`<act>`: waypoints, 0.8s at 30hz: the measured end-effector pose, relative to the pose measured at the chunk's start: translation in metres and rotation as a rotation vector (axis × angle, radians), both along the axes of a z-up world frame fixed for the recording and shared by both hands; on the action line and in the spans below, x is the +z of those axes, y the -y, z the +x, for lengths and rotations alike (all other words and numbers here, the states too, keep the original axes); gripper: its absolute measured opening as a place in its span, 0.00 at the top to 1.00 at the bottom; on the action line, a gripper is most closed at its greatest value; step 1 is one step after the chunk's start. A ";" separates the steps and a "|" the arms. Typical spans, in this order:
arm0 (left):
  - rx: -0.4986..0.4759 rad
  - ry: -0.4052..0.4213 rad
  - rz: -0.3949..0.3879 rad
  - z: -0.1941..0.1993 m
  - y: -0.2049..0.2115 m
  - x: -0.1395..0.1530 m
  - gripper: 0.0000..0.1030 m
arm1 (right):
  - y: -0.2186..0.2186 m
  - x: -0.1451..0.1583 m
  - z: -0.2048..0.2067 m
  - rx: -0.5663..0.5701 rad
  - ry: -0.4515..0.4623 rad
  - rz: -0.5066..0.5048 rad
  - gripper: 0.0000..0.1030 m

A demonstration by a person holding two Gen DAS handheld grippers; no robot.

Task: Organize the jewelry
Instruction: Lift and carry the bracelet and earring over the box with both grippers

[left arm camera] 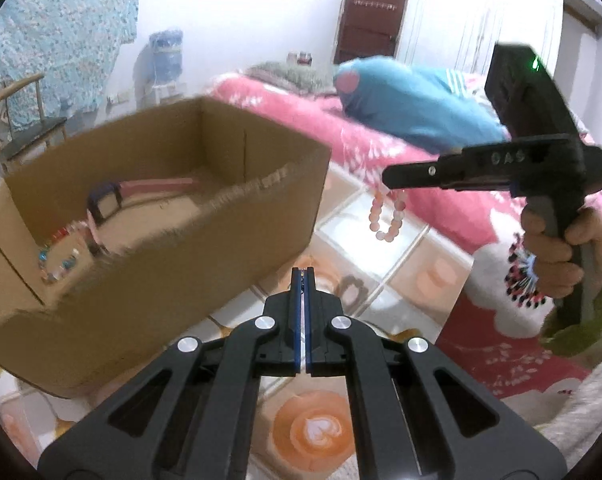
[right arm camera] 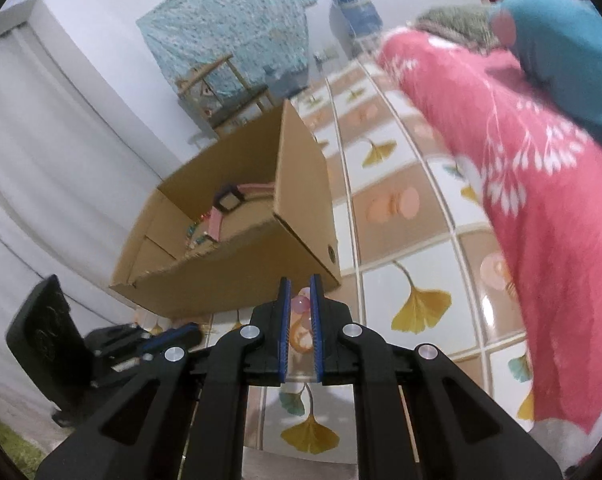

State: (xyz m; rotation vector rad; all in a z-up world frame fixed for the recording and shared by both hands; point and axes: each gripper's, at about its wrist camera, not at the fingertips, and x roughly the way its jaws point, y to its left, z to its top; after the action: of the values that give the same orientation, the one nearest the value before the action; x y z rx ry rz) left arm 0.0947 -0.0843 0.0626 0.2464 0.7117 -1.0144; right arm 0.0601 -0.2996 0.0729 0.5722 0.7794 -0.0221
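A watch [left arm camera: 113, 200] and a small colourful bracelet [left arm camera: 57, 258] already lie in the cardboard box [left arm camera: 205, 216] on the tiled floor [right arm camera: 413, 248]. The right claw [left arm camera: 389, 180] grips a pink bead bracelet [left arm camera: 385, 216], hanging just beside the box, not yet stowed; the left claw [left arm camera: 303, 276] is closed, apparently on nothing. A pink-covered bed [left arm camera: 381, 136] runs alongside.

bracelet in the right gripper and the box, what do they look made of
Bracelet: round pink and white beads, glossy and partly see-through, so glass, stone or plastic; the look leaves it open. It hangs as a loop from the right gripper.
Box: brown corrugated cardboard, matte, with a ragged torn top edge that shows the fluting.
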 end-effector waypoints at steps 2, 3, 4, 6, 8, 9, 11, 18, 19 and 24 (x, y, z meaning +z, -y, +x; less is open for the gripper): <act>0.004 0.000 -0.021 0.003 -0.007 0.012 0.99 | 0.001 0.005 -0.002 0.008 0.016 0.003 0.91; 0.006 -0.001 -0.032 0.003 -0.008 0.017 0.99 | 0.001 0.009 -0.003 0.010 0.023 0.006 0.90; 0.008 0.004 -0.045 0.007 -0.013 0.027 1.00 | 0.001 0.013 -0.002 0.018 0.035 0.015 0.91; 0.012 0.020 -0.062 0.011 -0.017 0.042 0.99 | 0.000 0.023 0.001 0.036 0.065 0.018 0.91; 0.025 0.045 -0.078 0.018 -0.024 0.060 1.00 | -0.001 0.040 0.005 0.069 0.114 0.024 0.91; 0.041 0.066 -0.083 0.024 -0.029 0.070 0.99 | -0.002 0.051 0.010 0.099 0.147 0.022 0.91; 0.050 0.085 -0.087 0.036 -0.033 0.083 0.99 | -0.004 0.070 0.022 0.152 0.193 0.005 0.91; 0.075 -0.088 0.051 0.121 -0.019 0.076 1.00 | -0.027 0.093 0.115 0.416 0.151 -0.055 0.90; 0.079 -0.115 0.081 0.133 -0.015 0.068 1.00 | -0.030 0.090 0.128 0.440 0.123 -0.063 0.90; 0.079 -0.322 0.236 0.194 0.010 0.020 1.00 | -0.051 0.054 0.193 0.547 -0.080 -0.122 0.90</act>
State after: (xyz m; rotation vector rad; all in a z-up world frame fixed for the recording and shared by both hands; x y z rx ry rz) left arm 0.2890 -0.0942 0.0822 0.2593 1.1285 -0.9035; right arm 0.2531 -0.2487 0.1268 0.2293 0.9848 0.4109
